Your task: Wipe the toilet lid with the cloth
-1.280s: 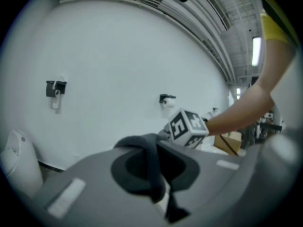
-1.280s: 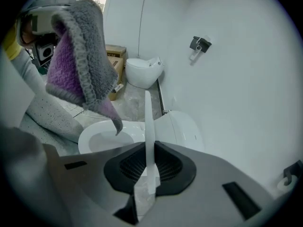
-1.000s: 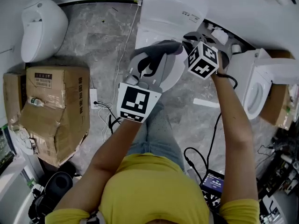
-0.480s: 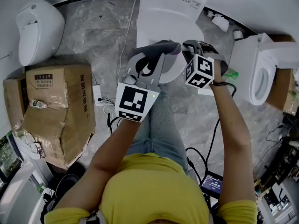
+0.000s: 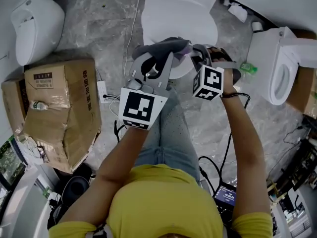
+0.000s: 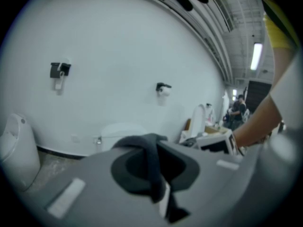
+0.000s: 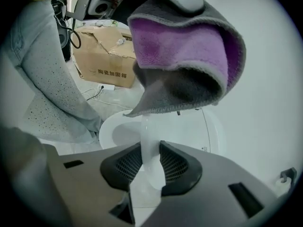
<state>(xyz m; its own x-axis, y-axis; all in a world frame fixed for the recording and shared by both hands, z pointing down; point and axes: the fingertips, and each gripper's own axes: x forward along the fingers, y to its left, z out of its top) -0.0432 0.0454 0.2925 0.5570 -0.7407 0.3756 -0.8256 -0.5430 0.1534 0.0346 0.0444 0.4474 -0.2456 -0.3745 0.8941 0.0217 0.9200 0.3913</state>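
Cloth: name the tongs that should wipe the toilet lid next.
Left, most likely. The left tongs are shut on the cloth, which hangs above the toilet lid. The right tongs have just been opening, with nothing between them.

Quantities: one lidded toilet (image 5: 181,19), one open toilet (image 5: 280,73), one urinal (image 5: 34,26), one cloth (image 7: 189,56), one cardboard box (image 5: 59,113), one left gripper (image 6: 156,183), one right gripper (image 7: 150,169).

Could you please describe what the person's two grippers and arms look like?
Both the left gripper and right gripper have grey plastic bodies with dark pads, each carrying a white cube printed with black square markers. A black cable trails from the right wrist. The person wears a yellow short-sleeved shirt.
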